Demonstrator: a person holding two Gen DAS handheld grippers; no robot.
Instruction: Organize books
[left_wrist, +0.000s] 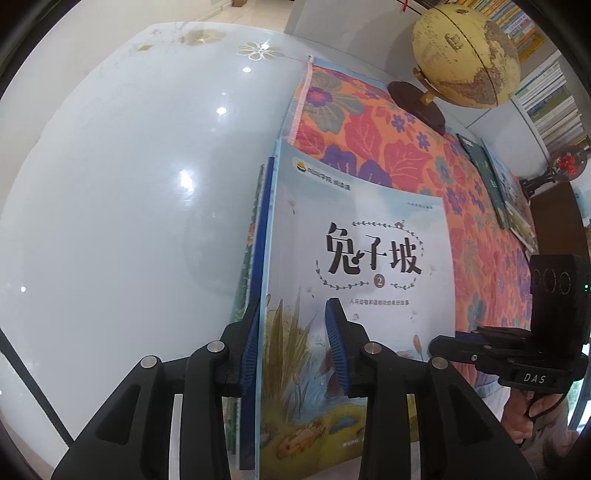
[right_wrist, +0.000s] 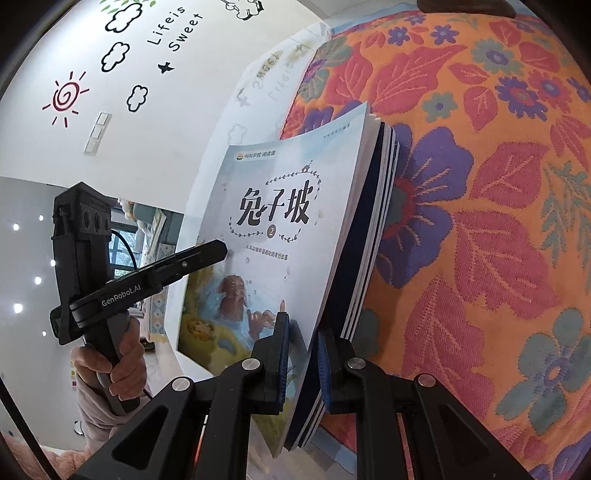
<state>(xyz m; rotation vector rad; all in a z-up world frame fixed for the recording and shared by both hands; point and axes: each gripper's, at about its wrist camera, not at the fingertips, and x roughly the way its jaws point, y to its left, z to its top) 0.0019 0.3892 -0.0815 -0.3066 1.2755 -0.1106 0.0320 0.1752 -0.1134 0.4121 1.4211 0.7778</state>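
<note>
**Two-gripper hold on a stack of books**

The left gripper (left_wrist: 291, 343) straddles the near edge of the top book (left_wrist: 354, 266), jaws apart, apparently steadying it. The right gripper (right_wrist: 301, 354) is clamped over the stack's corner (right_wrist: 369, 236), top cover bowing free beside one finger. Beyond both tools, on the floral cloth (left_wrist: 369, 136), wait more books (left_wrist: 495, 181) and a globe (left_wrist: 465, 51), still unsorted.
</note>
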